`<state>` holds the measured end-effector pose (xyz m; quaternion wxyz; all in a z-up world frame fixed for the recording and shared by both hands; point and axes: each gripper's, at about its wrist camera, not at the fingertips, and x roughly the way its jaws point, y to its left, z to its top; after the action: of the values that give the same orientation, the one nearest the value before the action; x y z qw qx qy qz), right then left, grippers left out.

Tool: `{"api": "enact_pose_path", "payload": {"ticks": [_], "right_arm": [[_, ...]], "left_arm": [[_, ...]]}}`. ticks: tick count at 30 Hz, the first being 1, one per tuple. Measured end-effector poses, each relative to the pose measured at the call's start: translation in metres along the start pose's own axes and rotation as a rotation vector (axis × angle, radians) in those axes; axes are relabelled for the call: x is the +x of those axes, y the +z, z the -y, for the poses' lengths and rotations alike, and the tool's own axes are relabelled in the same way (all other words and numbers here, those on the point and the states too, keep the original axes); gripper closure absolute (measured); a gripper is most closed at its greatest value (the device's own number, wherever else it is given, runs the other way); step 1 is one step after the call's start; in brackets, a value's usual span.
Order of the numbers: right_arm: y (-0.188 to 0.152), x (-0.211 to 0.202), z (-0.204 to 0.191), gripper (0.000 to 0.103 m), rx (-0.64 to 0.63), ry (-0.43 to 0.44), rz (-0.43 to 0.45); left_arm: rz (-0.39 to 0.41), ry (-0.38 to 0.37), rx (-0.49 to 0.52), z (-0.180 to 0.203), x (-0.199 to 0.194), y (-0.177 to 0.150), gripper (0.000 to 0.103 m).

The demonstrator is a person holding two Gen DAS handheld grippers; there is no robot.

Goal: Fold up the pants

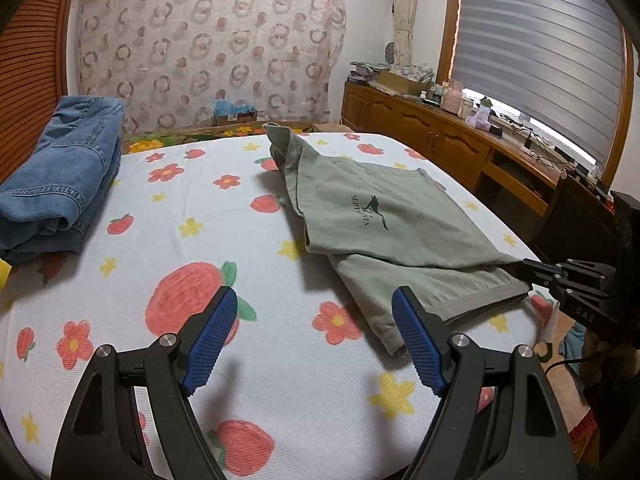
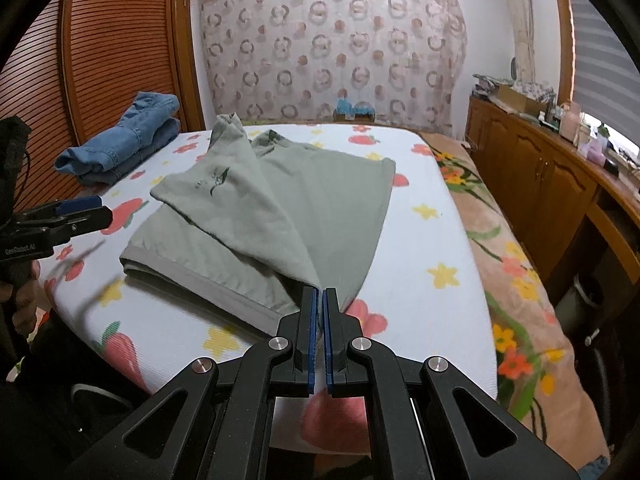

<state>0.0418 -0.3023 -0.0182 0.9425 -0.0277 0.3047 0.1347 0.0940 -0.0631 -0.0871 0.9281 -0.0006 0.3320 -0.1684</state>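
Flowered bedsheet (image 1: pixel 256 216) carries green pants (image 2: pixel 280 200); right gripper (image 2: pixel 319 300) pinches their near corner, while left gripper (image 1: pixel 316 320) waits wide apart, empty, beside the hem.

Left gripper (image 1: pixel 314 334): matte black linkage arms with triangular cut-outs, round silver pivot screws, blue pads (image 1: pixel 210 340) with a fine cross-hatched grip texture. Right gripper (image 2: pixel 319 300): same build, with black arms, silver screws and thin blue pads (seen edge-on). White lettering on the left gripper's body, too blurred to read. Thin black cable trails near its handle.
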Motion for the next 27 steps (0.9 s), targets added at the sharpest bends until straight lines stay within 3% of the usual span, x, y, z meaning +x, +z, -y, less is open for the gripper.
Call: {"api": "enact_pose_path", "payload": {"ticks": [8, 10, 12, 21, 27], "right_arm": [[0.009, -0.013, -0.001, 0.097, 0.004, -0.012, 0.023], [0.010, -0.018, -0.001, 0.089, 0.001, -0.010, 0.045], [0.015, -0.023, -0.002, 0.074, -0.004, -0.004, 0.065], [0.041, -0.011, -0.028, 0.062, -0.079, 0.069, 0.075], [0.055, 0.014, -0.047, 0.057, -0.128, 0.132, 0.035]], "left_arm": [[0.001, 0.008, 0.024, 0.000, -0.003, 0.002, 0.023], [0.007, 0.010, 0.024, -0.001, -0.005, 0.002, 0.023], [0.014, 0.008, 0.016, -0.004, -0.008, 0.003, 0.023], [0.031, 0.032, -0.011, -0.019, -0.015, 0.005, 0.023], [0.030, 0.053, -0.038, -0.035, -0.015, 0.002, 0.023]]}}
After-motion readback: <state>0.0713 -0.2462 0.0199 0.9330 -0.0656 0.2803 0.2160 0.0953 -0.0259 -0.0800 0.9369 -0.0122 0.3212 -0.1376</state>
